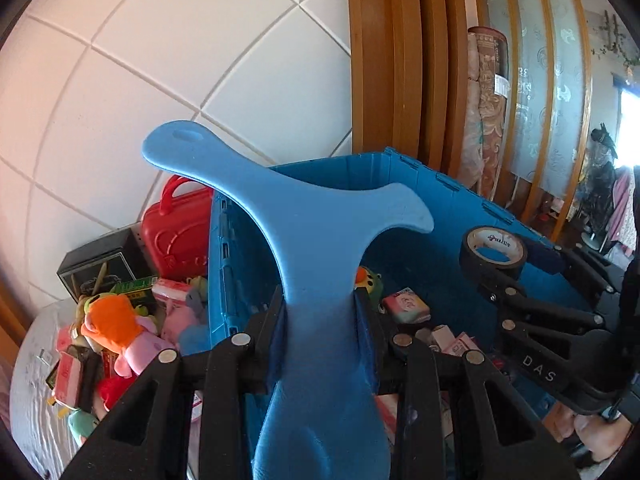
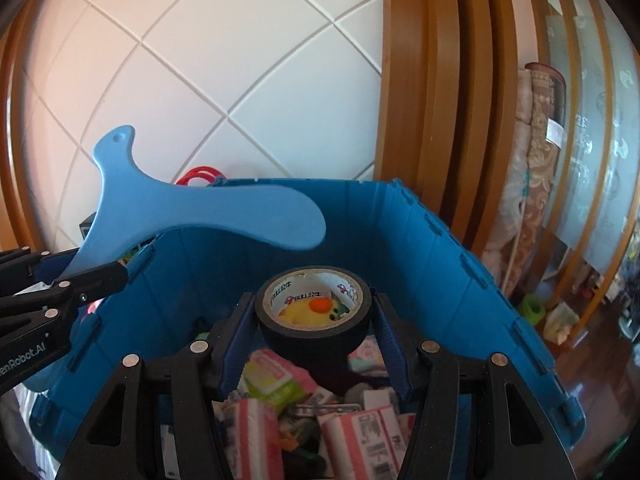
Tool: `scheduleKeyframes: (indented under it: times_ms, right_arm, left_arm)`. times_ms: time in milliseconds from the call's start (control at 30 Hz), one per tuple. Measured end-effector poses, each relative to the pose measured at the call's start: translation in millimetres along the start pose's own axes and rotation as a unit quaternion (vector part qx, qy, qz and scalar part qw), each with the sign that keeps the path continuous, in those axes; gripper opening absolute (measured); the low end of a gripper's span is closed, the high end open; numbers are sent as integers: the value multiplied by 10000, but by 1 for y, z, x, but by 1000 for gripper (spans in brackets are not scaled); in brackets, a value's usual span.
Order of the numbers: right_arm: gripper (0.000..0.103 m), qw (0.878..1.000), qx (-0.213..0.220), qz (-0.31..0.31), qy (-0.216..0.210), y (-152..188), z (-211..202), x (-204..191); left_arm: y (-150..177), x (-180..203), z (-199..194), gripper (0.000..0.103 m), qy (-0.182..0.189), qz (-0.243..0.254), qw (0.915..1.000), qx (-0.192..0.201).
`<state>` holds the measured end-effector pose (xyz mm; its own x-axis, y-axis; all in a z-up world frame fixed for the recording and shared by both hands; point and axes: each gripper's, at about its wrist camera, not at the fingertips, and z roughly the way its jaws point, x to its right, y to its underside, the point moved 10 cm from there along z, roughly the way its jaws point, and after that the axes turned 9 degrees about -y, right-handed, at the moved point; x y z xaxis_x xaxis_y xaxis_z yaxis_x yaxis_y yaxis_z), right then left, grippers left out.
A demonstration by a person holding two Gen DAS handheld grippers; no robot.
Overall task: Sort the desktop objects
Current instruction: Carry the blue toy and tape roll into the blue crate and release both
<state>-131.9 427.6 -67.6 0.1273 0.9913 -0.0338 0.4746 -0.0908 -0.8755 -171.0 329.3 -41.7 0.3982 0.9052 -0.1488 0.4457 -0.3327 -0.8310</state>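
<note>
Two grippers over blue crate (image 2: pixel 420 232) | left gripper (image 1: pixel 320 308) clamps blue hanger (image 1: pixel 320 240) | right gripper (image 2: pixel 314 320) clamps tape roll (image 2: pixel 314 324)

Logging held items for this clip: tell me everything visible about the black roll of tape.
The black roll of tape is a glossy ring on a white cardboard core printed with red logos and dark lettering. It is clamped on its outer wall between the blue pads of the right gripper, lying roughly flat with its open hole tilted toward the camera. It hangs above the blue plastic crate, touching only the pads. A yellow toy shows through the hole.
</note>
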Motion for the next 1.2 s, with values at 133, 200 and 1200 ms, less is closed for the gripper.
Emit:
scheduleKeyframes:
  times_ms: [133, 200, 1200]
  right_arm:
    - [57, 9999, 50, -137, 42, -4, 0, 6]
    - [57, 9998, 100, -170, 74, -4, -3, 11]
    - [103, 9992, 313, -246, 68, 6, -57, -23]
  left_arm:
    - [2, 25, 8, 31, -46, 173, 9998, -99]
    - [2, 28, 12, 31, -142, 227, 9995, -138]
    - [19, -63, -75, 103, -553, -832, 9910, 896]
